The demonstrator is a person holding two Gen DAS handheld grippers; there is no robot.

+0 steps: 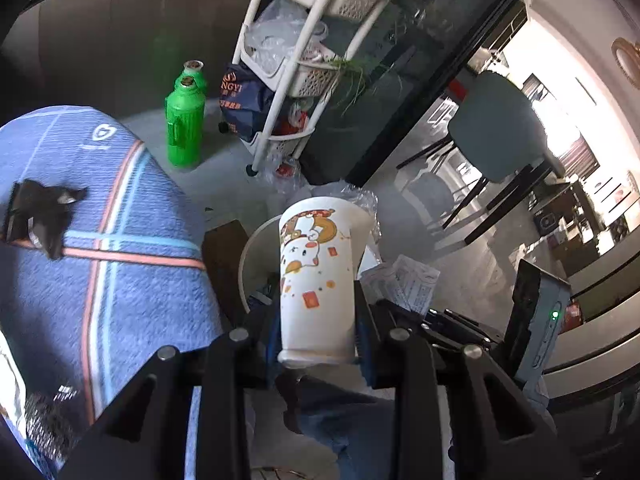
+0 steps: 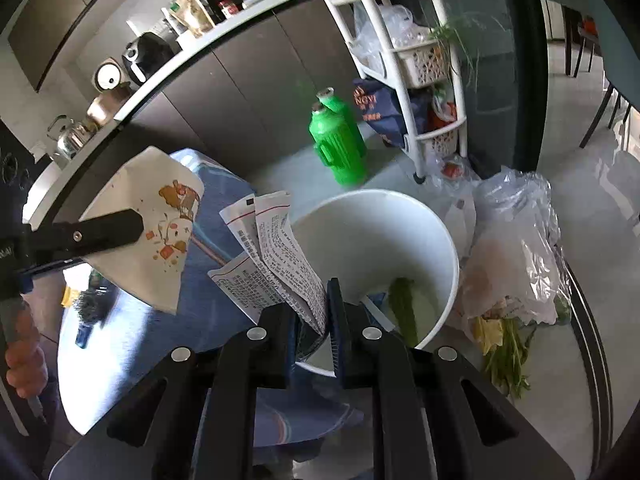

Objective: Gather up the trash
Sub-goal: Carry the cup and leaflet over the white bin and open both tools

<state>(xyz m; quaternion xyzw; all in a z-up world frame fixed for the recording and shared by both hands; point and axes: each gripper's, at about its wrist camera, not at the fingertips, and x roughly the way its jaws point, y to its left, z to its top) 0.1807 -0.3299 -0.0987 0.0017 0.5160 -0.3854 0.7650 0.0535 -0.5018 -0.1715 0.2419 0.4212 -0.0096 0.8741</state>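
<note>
My left gripper is shut on a white paper cup with cartoon print, held upside down, rim away from me, above the white bin. The cup also shows in the right wrist view, at the left, with the left gripper's finger across it. My right gripper is shut on a folded printed paper leaflet and holds it at the near left rim of the white bin. The bin holds green scraps. The leaflet also shows in the left wrist view.
A round table with a blue checked cloth is at the left. Two green thermos flasks and a white basket rack stand on the floor behind. A clear plastic bag with vegetable scraps lies right of the bin. Chairs stand further right.
</note>
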